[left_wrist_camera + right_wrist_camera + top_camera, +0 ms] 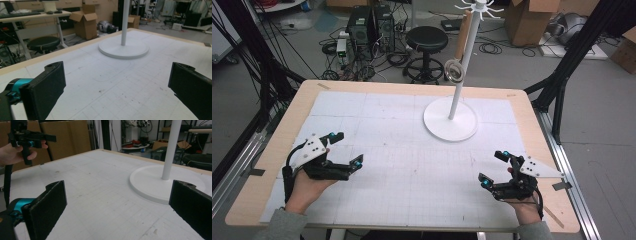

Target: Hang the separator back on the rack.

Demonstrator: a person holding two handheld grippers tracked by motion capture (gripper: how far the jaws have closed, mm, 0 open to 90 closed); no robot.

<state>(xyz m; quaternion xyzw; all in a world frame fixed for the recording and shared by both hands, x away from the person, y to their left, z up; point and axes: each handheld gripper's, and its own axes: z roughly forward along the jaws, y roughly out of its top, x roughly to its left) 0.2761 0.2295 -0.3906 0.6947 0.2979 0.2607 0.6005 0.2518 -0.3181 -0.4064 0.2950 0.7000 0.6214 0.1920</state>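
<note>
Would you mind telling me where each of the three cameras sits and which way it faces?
High view: above the near edge, looking forward and down on the table; both forearms, the left tongs and right tongs show.
Left gripper view: rides the left tongs, facing the white stand; its two black jaws stand wide apart.
Right gripper view: rides the right tongs, facing across the table; its jaws are apart, and the other hand shows far left.
All three share the stand's round base.
</note>
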